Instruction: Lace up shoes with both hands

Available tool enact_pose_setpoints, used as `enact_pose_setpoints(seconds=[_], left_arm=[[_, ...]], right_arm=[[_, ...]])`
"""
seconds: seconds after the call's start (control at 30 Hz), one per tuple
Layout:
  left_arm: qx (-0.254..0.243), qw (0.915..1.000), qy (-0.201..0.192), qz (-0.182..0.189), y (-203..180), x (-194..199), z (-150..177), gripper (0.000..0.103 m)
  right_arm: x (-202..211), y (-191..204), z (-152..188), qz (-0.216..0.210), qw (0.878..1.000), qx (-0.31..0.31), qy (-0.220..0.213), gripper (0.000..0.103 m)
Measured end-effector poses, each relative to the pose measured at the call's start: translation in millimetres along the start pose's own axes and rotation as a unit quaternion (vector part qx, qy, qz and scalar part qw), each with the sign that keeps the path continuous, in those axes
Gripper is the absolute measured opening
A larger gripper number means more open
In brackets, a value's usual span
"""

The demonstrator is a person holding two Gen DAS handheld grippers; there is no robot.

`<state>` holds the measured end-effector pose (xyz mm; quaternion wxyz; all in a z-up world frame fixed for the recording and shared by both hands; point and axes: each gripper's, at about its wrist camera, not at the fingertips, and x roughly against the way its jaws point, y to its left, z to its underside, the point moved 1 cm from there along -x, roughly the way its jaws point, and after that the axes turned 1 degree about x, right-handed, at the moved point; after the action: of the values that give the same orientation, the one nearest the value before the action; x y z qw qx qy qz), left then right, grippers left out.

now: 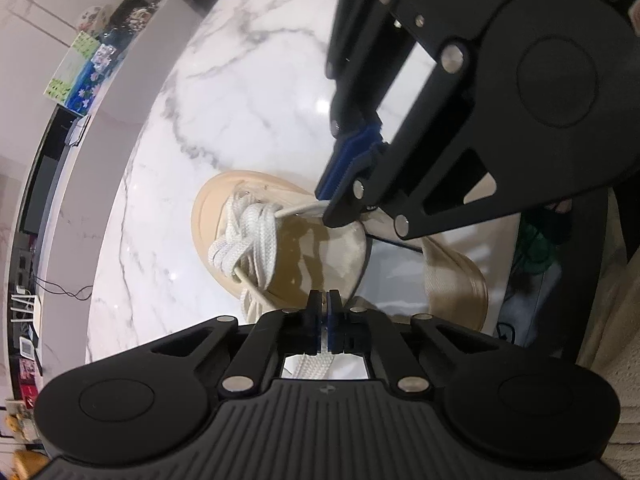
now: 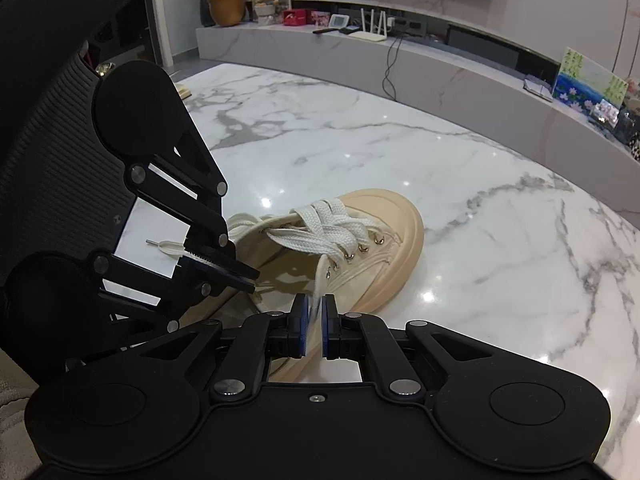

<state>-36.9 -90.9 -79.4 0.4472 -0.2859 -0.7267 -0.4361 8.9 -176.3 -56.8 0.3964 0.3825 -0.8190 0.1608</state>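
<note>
A beige high-top shoe [image 2: 360, 256] with a thick rubber toe lies on the marble table [image 2: 480, 184], toe pointing away to the right; it also shows in the left wrist view [image 1: 316, 248]. White flat laces [image 2: 332, 228] criss-cross its front eyelets. My left gripper [image 1: 324, 304] is shut on one white lace end [image 1: 316, 364] by the shoe's collar; in the right wrist view [image 2: 248, 276] the lace tip [image 2: 168, 247] sticks out behind its pads. My right gripper [image 2: 317, 312] is shut on the other lace end [image 2: 318, 284], also seen in the left wrist view [image 1: 324, 204].
A long low marble console [image 2: 400, 64] runs behind the table with a gold vase [image 2: 226, 6], a router [image 2: 370, 30], small pictures [image 2: 588, 84] and a dark screen above. A beige cushion or fabric [image 1: 452, 280] lies beyond the table edge near the shoe's heel.
</note>
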Motion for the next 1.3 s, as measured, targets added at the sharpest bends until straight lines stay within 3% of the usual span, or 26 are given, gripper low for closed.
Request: enact_pose_setpoints(seconds=[0.33, 0.67, 0.87, 1.0, 1.03, 1.13, 1.3], left_arm=[[0.034, 0.9989, -0.031, 0.008, 4, 21, 8, 0.001], [0.057, 0.9979, -0.031, 0.001, 6, 21, 15, 0.003], [0.097, 0.9945, -0.038, 0.014, 16, 21, 15, 0.004], [0.105, 0.994, -0.031, 0.007, 19, 21, 19, 0.023], [0.106, 0.9939, -0.03, 0.006, 20, 21, 19, 0.023], [0.112, 0.9931, -0.032, 0.013, 21, 20, 19, 0.023], [0.135, 0.9887, -0.042, 0.052, 24, 18, 20, 0.003]], right_arm=[[7, 6, -5, 0.002, 1.0, 0.017, -0.012, 0.003], [8, 12, -7, 0.008, 1.0, 0.026, -0.006, 0.003], [9, 14, -7, 0.011, 0.999, 0.031, -0.003, 0.006], [8, 14, -7, 0.011, 0.999, 0.031, -0.002, 0.006], [8, 14, -7, 0.011, 0.999, 0.03, -0.002, 0.006], [8, 12, -6, 0.011, 0.999, 0.032, -0.002, 0.006], [7, 12, -6, 0.011, 0.999, 0.031, -0.002, 0.006]])
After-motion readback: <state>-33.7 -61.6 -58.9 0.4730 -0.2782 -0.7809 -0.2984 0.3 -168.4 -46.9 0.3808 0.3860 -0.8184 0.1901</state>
